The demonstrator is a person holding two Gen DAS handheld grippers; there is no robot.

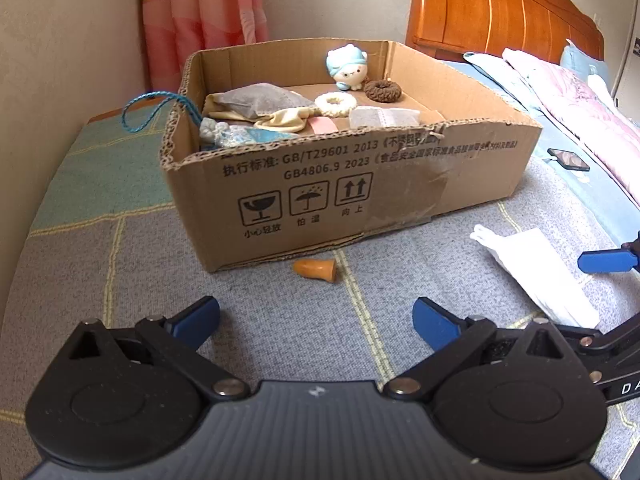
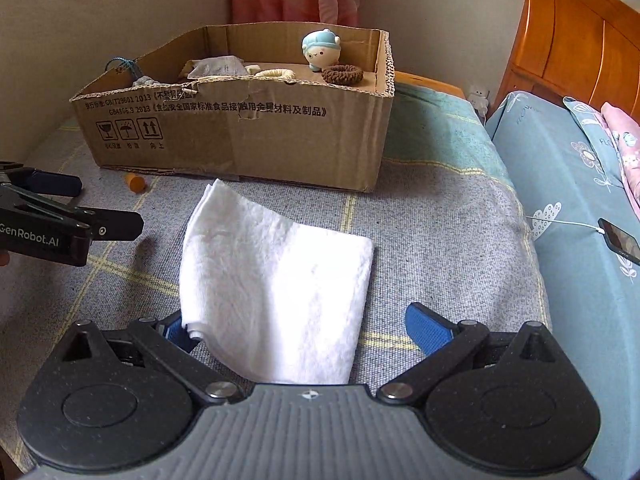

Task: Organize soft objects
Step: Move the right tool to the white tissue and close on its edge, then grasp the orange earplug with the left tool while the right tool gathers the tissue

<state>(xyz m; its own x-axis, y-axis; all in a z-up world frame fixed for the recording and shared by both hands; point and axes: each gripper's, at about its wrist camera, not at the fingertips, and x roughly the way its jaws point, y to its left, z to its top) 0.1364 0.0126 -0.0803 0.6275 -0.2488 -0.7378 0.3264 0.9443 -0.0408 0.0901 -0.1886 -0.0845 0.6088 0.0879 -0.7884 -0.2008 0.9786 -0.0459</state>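
Note:
A shallow cardboard box [image 1: 360, 184] [image 2: 248, 136] stands on the grey checked blanket. It holds a blue-and-white plush toy [image 1: 347, 66] [image 2: 321, 51], a brown scrunchie [image 1: 382, 90] [image 2: 342, 73], a cream scrunchie [image 1: 335, 103], fabric pouches [image 1: 256, 104] and a blue cord [image 1: 156, 110]. A small orange cone-shaped piece [image 1: 316, 270] [image 2: 135, 182] lies just in front of the box. A folded white cloth [image 2: 272, 284] [image 1: 536, 276] lies on the blanket. My left gripper [image 1: 316, 320] is open and empty, short of the orange piece. My right gripper [image 2: 300, 332] is open, with the cloth's near edge lying between its jaws.
A wooden headboard [image 1: 500, 12] and pink and blue bedding [image 2: 580, 184] lie to the right, with a phone [image 1: 568, 159] [image 2: 622, 242] on a charging cable. A pink curtain [image 1: 200, 4] hangs behind the box. The blanket's edge curves off at left.

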